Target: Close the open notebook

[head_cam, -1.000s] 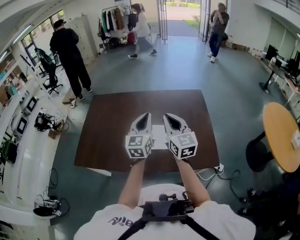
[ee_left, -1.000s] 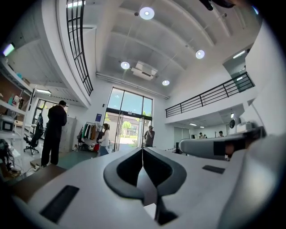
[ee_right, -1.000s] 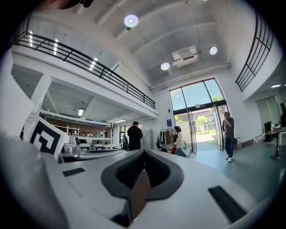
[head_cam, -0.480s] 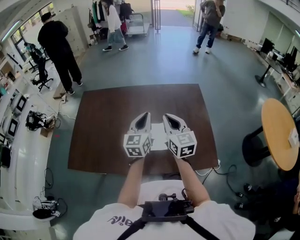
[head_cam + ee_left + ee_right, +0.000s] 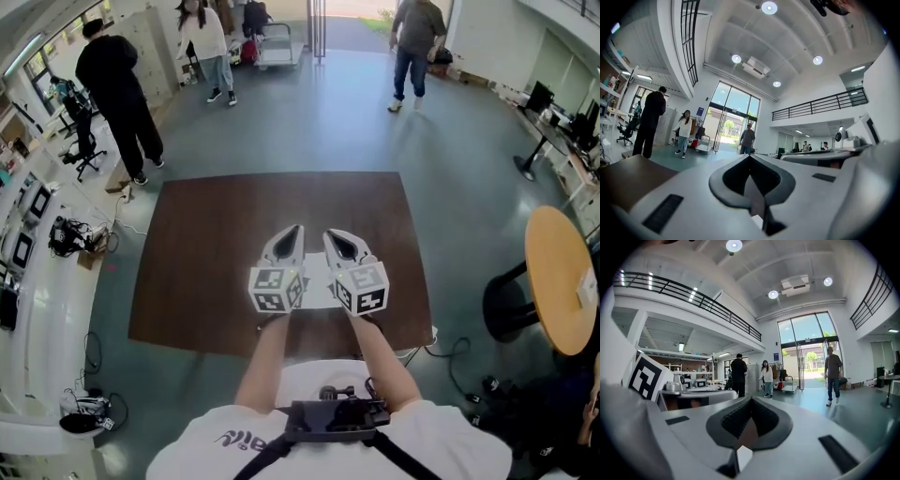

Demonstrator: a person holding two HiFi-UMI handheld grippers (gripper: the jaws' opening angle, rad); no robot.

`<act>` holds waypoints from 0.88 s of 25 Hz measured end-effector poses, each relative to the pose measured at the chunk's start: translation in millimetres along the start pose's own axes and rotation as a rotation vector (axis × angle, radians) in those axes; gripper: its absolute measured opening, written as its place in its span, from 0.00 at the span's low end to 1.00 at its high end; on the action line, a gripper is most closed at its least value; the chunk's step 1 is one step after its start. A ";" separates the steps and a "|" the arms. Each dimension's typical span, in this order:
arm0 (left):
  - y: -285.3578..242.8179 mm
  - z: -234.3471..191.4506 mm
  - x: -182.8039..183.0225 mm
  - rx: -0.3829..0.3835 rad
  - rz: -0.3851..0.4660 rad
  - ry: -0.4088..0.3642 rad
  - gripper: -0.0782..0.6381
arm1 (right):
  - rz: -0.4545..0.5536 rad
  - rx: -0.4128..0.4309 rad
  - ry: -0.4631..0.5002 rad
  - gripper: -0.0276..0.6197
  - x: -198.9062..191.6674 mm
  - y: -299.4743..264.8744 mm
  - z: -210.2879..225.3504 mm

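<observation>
L gripper (image 5: pixel 292 233) and R gripper (image 5: pixel 335 234) are held side by side over the near part of the table. Both point away from the person, almost level. In the left gripper view the jaws of L gripper (image 5: pixel 749 156) meet at the tips: closed, w/ nothing held between them. In the right gripper view R gripper (image 5: pixel 751 398) looks the same, tips together and empty. The notebook (image 5: pixel 318 274) lies on the dark brown table (image 5: pixel 206 244), below and between the two grippers, near the table's front edge. Only a strip of its white pages shows; the rest is hidden by the grippers. Beyond the table, on the grey floor (image 5: pixel 309 122), are a person in black (image 5: pixel 114 89), a person in a white top (image 5: pixel 204 37) and a third person (image 5: pixel 413 42). A round wooden table (image 5: pixel 562 281) stands at the right, well apart.
</observation>
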State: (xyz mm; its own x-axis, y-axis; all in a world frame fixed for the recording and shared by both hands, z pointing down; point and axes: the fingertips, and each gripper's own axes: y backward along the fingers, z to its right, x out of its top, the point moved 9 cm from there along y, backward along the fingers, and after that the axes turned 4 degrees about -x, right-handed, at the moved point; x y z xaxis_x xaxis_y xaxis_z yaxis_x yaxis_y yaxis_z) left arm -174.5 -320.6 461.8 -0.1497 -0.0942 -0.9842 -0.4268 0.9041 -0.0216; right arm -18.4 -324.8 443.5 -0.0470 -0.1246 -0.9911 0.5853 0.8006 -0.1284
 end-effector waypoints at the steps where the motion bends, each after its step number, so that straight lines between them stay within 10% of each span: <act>1: -0.4 -1.7 -2.5 0.002 -0.008 0.000 0.12 | -0.005 0.002 -0.002 0.05 -2.5 -1.5 -0.1; 22: 84.5 -72.6 -175.7 0.250 -0.413 0.202 0.12 | -0.241 0.034 -0.085 0.05 -92.7 -14.2 -5.7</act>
State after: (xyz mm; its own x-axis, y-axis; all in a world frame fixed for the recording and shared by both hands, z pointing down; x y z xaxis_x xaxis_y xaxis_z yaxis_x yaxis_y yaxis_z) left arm -249.1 -257.9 645.7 -0.1938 -0.5204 -0.8316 -0.2648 0.8440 -0.4664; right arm -26.9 -321.3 537.0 -0.1213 -0.3590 -0.9254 0.5927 0.7216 -0.3576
